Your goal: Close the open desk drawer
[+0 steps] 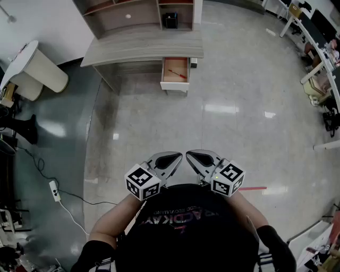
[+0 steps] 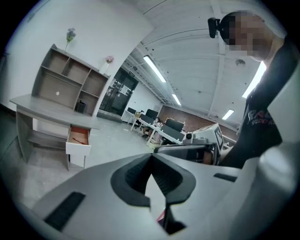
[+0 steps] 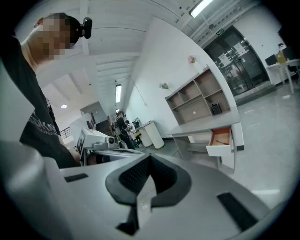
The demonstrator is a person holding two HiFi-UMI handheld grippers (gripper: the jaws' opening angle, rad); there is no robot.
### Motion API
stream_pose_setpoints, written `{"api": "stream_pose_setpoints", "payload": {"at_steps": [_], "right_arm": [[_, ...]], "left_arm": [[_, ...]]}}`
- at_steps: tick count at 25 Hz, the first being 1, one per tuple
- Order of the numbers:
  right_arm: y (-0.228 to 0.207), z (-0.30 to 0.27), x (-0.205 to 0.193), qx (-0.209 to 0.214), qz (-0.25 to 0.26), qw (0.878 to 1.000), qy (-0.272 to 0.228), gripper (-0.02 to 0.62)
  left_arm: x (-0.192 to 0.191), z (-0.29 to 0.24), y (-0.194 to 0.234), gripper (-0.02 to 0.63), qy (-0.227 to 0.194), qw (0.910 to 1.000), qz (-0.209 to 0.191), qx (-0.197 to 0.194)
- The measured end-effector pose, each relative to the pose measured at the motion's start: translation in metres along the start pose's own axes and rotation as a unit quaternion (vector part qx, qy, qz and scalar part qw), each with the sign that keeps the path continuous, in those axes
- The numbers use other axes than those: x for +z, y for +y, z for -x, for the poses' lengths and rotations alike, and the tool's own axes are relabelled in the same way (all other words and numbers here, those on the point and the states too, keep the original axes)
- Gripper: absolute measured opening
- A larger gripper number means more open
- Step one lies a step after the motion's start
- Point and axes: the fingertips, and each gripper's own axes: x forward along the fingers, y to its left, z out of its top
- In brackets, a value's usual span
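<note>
The grey desk (image 1: 143, 50) stands far ahead across the floor. Its white-fronted drawer (image 1: 176, 71) is pulled out, wooden inside, with a thin red object (image 1: 178, 74) lying in it. The drawer also shows small in the left gripper view (image 2: 78, 138) and in the right gripper view (image 3: 220, 140). My left gripper (image 1: 178, 157) and right gripper (image 1: 190, 155) are held close to my body, tips nearly together, a long way from the desk. Both are shut with nothing between the jaws (image 2: 151, 157) (image 3: 150, 160).
A shelf unit (image 1: 138, 13) sits on the desk. A white round table (image 1: 37, 69) stands at the left, and a power strip with cable (image 1: 53, 191) lies on the floor. Office desks (image 1: 319, 53) line the right. Red tape (image 1: 255, 188) marks the floor.
</note>
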Motion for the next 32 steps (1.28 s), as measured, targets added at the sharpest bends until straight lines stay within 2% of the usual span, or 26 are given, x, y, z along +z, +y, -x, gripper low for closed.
{"api": "stream_pose_setpoints", "payload": {"at_steps": [16,26,32], "right_arm": [[0.008,0.007,0.002,0.007,-0.002,1.000,-0.019,0.009],[0.008,0.004,0.004,-0.004,0.010,1.000,-0.018,0.009],[0.007,-0.007,0.011,-0.012,0.021,1.000,-0.017,0.009]], "left_arm": [[-0.003,0.004,-0.007,0.008,-0.001,1.0000,-0.001,-0.003],[0.000,0.009,0.000,0.008,-0.014,0.9999,0.009,-0.002],[0.007,0.017,0.011,0.008,-0.022,0.9997,0.002,0.001]]}}
